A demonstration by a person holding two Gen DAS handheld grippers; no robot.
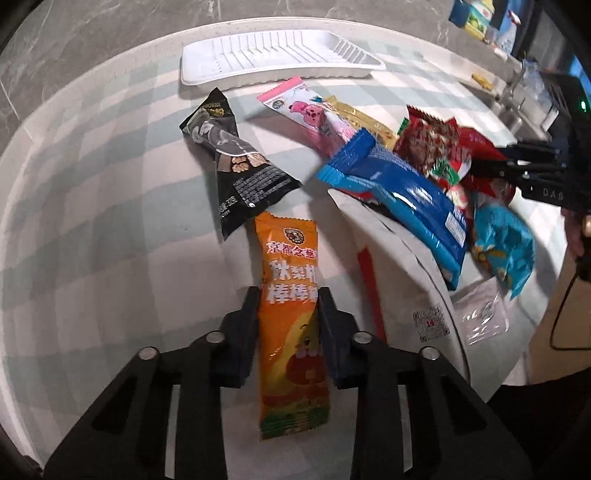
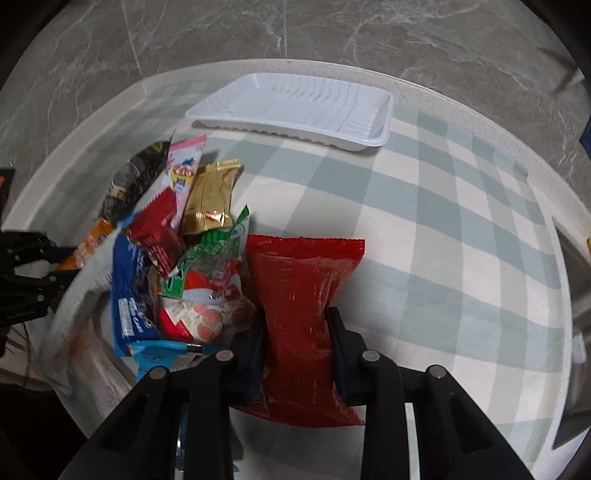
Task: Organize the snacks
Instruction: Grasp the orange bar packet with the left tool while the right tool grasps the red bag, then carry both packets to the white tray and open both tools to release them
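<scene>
My left gripper (image 1: 288,295) is shut on a long orange snack packet (image 1: 291,325) that lies on the checked tablecloth. My right gripper (image 2: 297,314) is shut on a red snack bag (image 2: 303,295), pinching its middle. A white ribbed tray (image 1: 273,55) stands empty at the table's far edge; it also shows in the right wrist view (image 2: 306,107). Between the grippers lies a pile of snacks: a blue packet (image 1: 402,192), a black bag (image 1: 236,162), a pink packet (image 1: 310,110), a gold packet (image 2: 212,199) and a green-red one (image 2: 207,280).
A white paper bag (image 1: 399,288) lies under the pile. A small clear sachet (image 1: 480,314) lies at the right. The round table's rim (image 2: 480,107) borders a grey marble floor. A counter with boxes (image 1: 476,18) is at the far right.
</scene>
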